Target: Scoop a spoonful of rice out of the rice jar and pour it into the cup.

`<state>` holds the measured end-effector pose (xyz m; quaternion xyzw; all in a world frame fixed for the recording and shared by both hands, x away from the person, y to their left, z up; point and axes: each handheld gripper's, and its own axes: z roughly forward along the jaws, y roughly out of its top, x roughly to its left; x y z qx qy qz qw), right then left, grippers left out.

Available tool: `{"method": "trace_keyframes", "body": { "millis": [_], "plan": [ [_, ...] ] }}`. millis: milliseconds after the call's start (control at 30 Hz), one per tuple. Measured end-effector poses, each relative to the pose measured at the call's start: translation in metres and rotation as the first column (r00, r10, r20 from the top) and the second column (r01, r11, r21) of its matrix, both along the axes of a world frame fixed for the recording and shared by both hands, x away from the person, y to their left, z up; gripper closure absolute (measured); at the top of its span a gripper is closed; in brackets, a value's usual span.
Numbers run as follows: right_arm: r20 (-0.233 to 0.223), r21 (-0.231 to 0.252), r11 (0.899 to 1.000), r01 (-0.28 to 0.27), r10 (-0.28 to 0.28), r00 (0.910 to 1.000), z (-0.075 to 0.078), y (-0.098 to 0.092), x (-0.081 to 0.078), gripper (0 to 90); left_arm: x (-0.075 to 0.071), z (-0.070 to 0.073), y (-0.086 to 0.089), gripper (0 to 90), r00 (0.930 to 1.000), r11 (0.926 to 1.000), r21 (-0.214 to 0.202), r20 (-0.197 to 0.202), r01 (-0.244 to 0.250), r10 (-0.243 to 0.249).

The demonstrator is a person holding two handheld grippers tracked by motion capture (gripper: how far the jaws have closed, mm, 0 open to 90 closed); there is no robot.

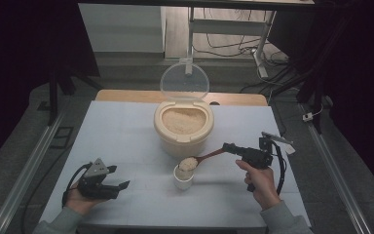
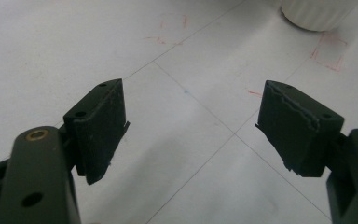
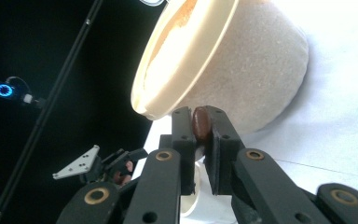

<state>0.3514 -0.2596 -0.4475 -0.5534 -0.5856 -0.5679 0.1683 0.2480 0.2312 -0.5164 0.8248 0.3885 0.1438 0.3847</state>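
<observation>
Work in hand: spooning rice from the rice bin (image 1: 183, 127) into the small white cup (image 1: 183, 179). Taking the cup as reference.

Right gripper (image 1: 229, 147) — jaws clamped tight on the handle end of the wooden spoon (image 1: 209, 156); in the right gripper view the brown handle tip (image 3: 201, 122) sits pinched between the two pads. The spoon bowl is directly over the cup's mouth, heaped with rice (image 1: 188, 163), roughly level, so nothing looks tipped out yet. The right hand (image 1: 261, 184) holds the gripper to the right of the cup.

Left gripper (image 1: 119, 187) — jaws apart, nothing between them, parked on the table (image 1: 126, 131) well left of the cup. The left gripper view shows bare tabletop between the pads (image 2: 101, 126) and the cup base (image 2: 318, 13) at the top edge.

The bin stands just behind the cup, its clear lid (image 1: 184, 80) flipped up, still well filled.

Status, my read:
- Done: lid open, scoop loaded, carried to the cup.
- Left: tilt the spoon to dump the load, then likely more scoops.
- The cup's fill level is hidden by the spoon and its heap — can't say whether rice is already in it.

Risk: the heap sits wider than comfortable for that mouth; a slow roll would limit spill.
</observation>
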Motion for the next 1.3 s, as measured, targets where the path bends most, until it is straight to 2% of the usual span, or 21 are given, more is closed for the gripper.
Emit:
{"method": "trace_keyframes", "body": {
  "millis": [400,833,967,1167,1300],
  "plan": [
    [0.033,-0.078,0.997,-0.015,0.018,0.9993,0.007,0.007,0.001,82.6,0.0,0.0,0.0,23.1,1.0,1.0,0.001,0.0,0.001,-0.001],
    [0.096,-0.164,0.986,-0.029,0.045,0.9944,0.017,0.014,-0.001,82.6,0.0,0.0,0.0,23.1,1.0,1.0,0.001,0.0,-0.001,0.001],
    [0.109,-0.172,0.985,-0.032,0.051,0.9927,0.019,0.015,-0.002,82.6,0.0,0.0,0.0,23.1,1.0,1.0,0.001,0.0,0.001,-0.001],
    [0.144,-0.188,0.982,-0.033,0.061,0.9877,0.022,0.016,-0.004,82.6,0.0,0.0,0.0,23.1,1.0,1.0,0.001,0.0,0.0,0.0],
    [0.192,-0.202,0.978,-0.042,0.081,0.978,0.026,0.017,-0.007,82.6,0.0,0.0,0.0,23.1,1.0,1.0,0.001,0.0,-0.001,0.001]
  ]
}}
